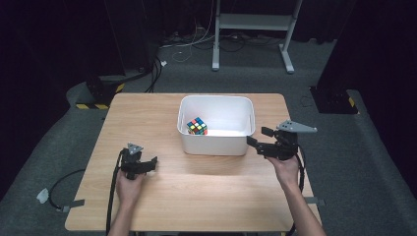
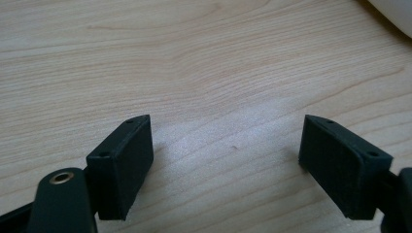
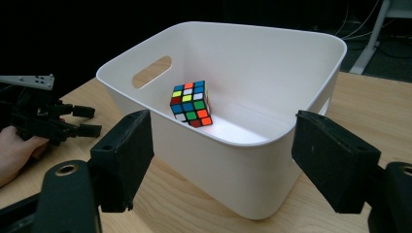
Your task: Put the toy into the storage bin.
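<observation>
Cube in the bin, both tongs empty

On the desk [image 1: 147, 113] stands a white bin [image 3: 252, 160], stiff plastic with a slot handle in its wall, probably light; its rim looks the best hold. Inside, tipped against the wall, sits the cube [image 3: 191, 103]: hard, light, smooth-faced, likely best pinched across two flat sides. The right tongs [image 3: 221, 162] gape wide, just beside the bin's near corner. The left tongs [image 2: 226, 165] spread apart over bare desk, holding nothing.
</observation>
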{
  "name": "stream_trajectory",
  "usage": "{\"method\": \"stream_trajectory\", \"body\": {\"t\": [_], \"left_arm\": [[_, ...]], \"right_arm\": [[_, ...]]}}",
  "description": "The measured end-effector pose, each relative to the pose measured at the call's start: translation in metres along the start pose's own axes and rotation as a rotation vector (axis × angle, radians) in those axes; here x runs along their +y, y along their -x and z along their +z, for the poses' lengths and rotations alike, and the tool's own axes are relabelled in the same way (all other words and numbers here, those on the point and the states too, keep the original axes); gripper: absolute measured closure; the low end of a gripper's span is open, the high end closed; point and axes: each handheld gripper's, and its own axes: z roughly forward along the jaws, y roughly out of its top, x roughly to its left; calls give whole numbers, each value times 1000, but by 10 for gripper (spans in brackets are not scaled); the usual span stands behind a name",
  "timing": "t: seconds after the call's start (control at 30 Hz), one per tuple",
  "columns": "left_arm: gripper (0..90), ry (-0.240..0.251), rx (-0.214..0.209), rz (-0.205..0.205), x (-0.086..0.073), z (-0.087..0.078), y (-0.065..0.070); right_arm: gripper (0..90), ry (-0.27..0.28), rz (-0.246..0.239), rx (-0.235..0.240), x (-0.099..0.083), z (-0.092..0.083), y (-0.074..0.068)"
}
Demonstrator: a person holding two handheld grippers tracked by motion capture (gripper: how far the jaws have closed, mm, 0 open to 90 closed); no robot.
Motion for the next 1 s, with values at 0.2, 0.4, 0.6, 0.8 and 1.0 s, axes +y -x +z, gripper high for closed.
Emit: {"method": "stream_trajectory", "body": {"t": [0.2,0.4,0.6,0.8,1.0], "left_arm": [[200,-1,1,0,0,0,0],[200,0,1,-2,0,0,0],[200,-1,1,0,0,0,0],[200,-1,1,0,0,0,0],[200,-1,2,1,0,0,0]], "right_arm": [[227,5,0,-2,-4,-3,-2],[227,11,-4,-6,-8,-5,-4],[228,12,1,-4,-13,-6,-5],[228,15,8,-1,-17,-7,-5],[229,13,18,2,-24,-6,-6]]}}
